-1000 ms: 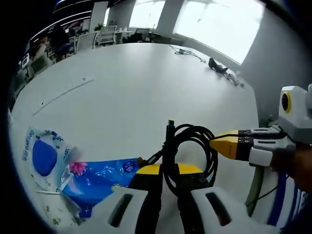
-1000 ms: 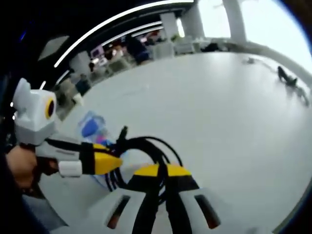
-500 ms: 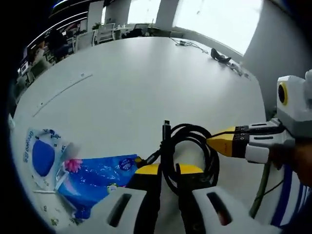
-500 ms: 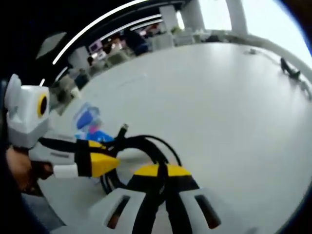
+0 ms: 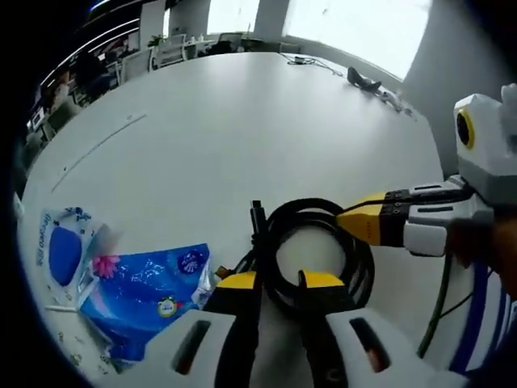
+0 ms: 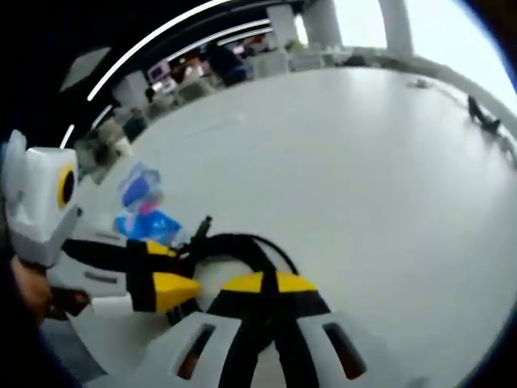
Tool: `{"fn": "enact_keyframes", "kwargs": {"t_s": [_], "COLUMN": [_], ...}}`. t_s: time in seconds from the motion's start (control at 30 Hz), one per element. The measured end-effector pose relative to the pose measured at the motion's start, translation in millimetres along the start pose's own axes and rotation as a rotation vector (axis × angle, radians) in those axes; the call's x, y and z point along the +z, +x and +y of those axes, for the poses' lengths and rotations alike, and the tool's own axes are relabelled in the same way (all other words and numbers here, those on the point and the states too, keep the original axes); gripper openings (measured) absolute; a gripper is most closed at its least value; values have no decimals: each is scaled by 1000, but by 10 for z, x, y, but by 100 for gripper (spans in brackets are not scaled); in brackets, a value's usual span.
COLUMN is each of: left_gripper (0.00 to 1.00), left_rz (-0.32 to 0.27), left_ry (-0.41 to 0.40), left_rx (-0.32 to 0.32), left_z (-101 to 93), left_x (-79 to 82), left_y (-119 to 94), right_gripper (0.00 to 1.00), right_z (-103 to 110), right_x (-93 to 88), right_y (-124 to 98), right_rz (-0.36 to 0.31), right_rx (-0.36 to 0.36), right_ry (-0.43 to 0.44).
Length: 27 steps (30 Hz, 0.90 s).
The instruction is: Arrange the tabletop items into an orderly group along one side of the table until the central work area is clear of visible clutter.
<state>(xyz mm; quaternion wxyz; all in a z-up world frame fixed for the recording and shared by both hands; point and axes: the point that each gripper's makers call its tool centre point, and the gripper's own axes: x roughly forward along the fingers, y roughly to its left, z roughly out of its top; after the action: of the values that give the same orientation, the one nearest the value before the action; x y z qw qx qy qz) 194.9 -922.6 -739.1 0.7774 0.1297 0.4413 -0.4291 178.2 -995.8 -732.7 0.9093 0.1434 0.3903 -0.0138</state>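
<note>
since the earlier frame the left gripper (image 5: pixel 271 283) has let its jaws part: they were pinched on the coiled black cable (image 5: pixel 315 255) and now stand a little spread, one on each side of the coil's near strands, no longer clearly squeezing it. in the left gripper view the cable sits at lower centre on the white table (image 5: pixel 210 121), its plug end poking up toward the middle, with the blue packet (image 5: pixel 149 295) just beside it at lower left and a paler pouch (image 5: pixel 65 255) further left. the right gripper (image 6: pixel 262 283) has its jaws pressed together on the coil's strands at the bottom centre of its own view. the cable looks light, floppy and springy, so the loops would likely sag or unwind; taking several strands together where they bunch seems the safest hold.
</note>
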Motion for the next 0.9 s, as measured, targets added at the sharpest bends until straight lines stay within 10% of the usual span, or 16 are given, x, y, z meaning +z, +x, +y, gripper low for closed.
{"fn": "enact_keyframes", "kwargs": {"t_s": [0.4, 0.9], "left_gripper": [27, 33], "left_rz": [-5, -67], "left_ry": [-20, -42], "left_rx": [-9, -23], "left_z": [-52, -71], "left_x": [0, 143], "left_y": [13, -94], "right_gripper": [2, 31], "right_z": [-12, 8], "right_x": [6, 63], "right_y": [21, -8], "right_rz": [7, -33], "right_rx": [-11, -33], "right_ry": [-50, -77]}}
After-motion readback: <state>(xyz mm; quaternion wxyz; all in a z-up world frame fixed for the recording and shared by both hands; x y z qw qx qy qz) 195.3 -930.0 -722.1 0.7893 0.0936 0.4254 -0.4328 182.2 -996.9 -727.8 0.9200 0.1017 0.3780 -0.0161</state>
